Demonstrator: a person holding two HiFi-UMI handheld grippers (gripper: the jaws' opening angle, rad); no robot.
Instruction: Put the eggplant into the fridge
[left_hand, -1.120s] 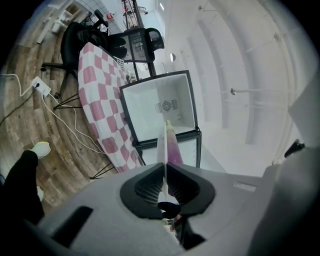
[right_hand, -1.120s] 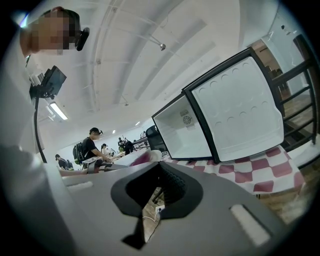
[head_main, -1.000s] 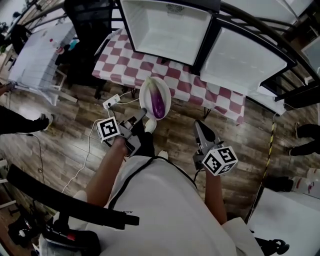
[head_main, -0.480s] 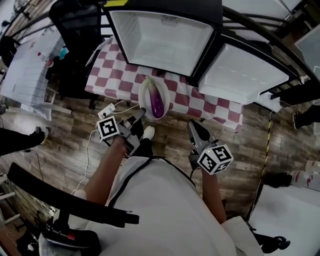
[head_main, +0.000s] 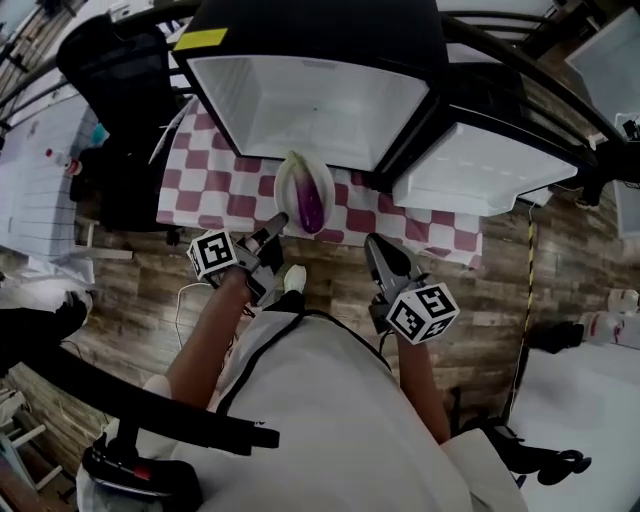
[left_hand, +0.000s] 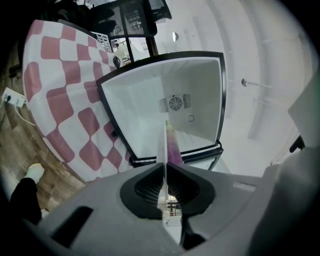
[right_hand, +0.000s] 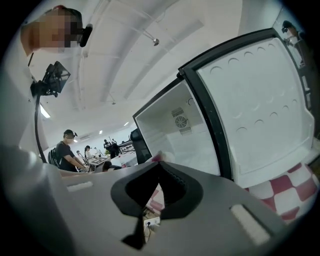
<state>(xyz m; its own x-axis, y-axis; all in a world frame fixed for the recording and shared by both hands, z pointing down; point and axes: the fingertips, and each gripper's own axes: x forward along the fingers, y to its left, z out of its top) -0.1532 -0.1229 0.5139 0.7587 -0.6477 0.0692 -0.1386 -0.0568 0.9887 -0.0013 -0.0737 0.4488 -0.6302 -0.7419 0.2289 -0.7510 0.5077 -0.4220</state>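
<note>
A purple eggplant (head_main: 311, 204) lies on a white plate (head_main: 298, 175) held out in front of the open fridge (head_main: 310, 110). My left gripper (head_main: 277, 222) is shut on the plate's near rim. In the left gripper view the plate (left_hand: 163, 142) shows edge-on between the jaws of the left gripper (left_hand: 164, 167), with the eggplant (left_hand: 173, 146) just right of it and the white fridge interior (left_hand: 150, 100) behind. My right gripper (head_main: 372, 244) is shut and empty, to the right of the plate. In its own view the right gripper (right_hand: 159, 163) points at the fridge interior (right_hand: 172, 142) and its open door (right_hand: 260, 110).
The fridge stands on a table with a red-and-white checkered cloth (head_main: 215, 170), and its door (head_main: 490, 165) hangs open to the right. A black chair (head_main: 115, 120) and a white table (head_main: 40, 170) stand at the left. A cable (head_main: 195, 290) lies on the wooden floor. People stand far off (right_hand: 67, 150).
Both grippers have moved toward the fridge. The plate with the eggplant now hangs over the table's edge, just below the fridge opening.
</note>
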